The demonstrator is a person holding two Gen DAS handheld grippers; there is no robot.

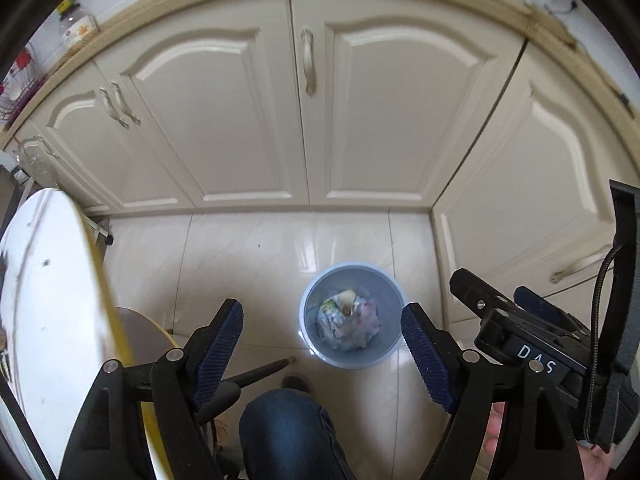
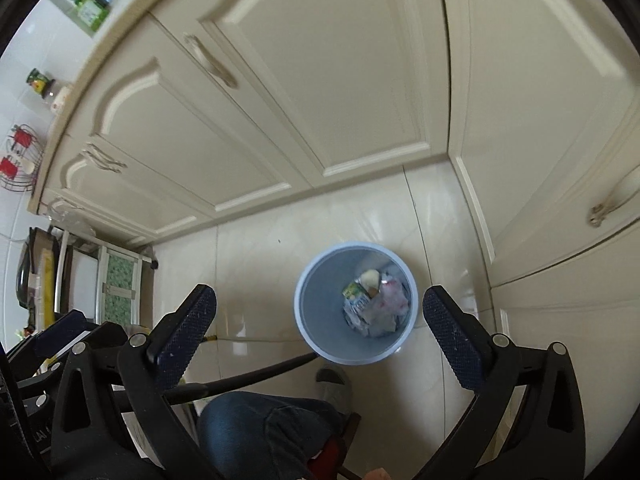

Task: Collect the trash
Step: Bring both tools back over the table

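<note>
A light blue trash bin (image 1: pixel 320 350) stands on the tiled floor below both grippers; it also shows in the right wrist view (image 2: pixel 320 300). Crumpled wrappers and paper trash (image 1: pixel 348 322) lie in its bottom, seen too in the right wrist view (image 2: pixel 374 306). My left gripper (image 1: pixel 322 356) is open and empty, high above the bin. My right gripper (image 2: pixel 320 330) is open and empty, also above the bin. The right gripper's body (image 1: pixel 532 340) shows at the right of the left wrist view.
Cream cabinet doors (image 1: pixel 248 120) stand behind and to the right of the bin. A round white table with a yellow edge (image 1: pixel 52 300) is at the left. The person's jeans-clad knee (image 1: pixel 284 432) and a dark chair leg (image 2: pixel 256 372) are below. A small shelf unit (image 2: pixel 120 280) stands at left.
</note>
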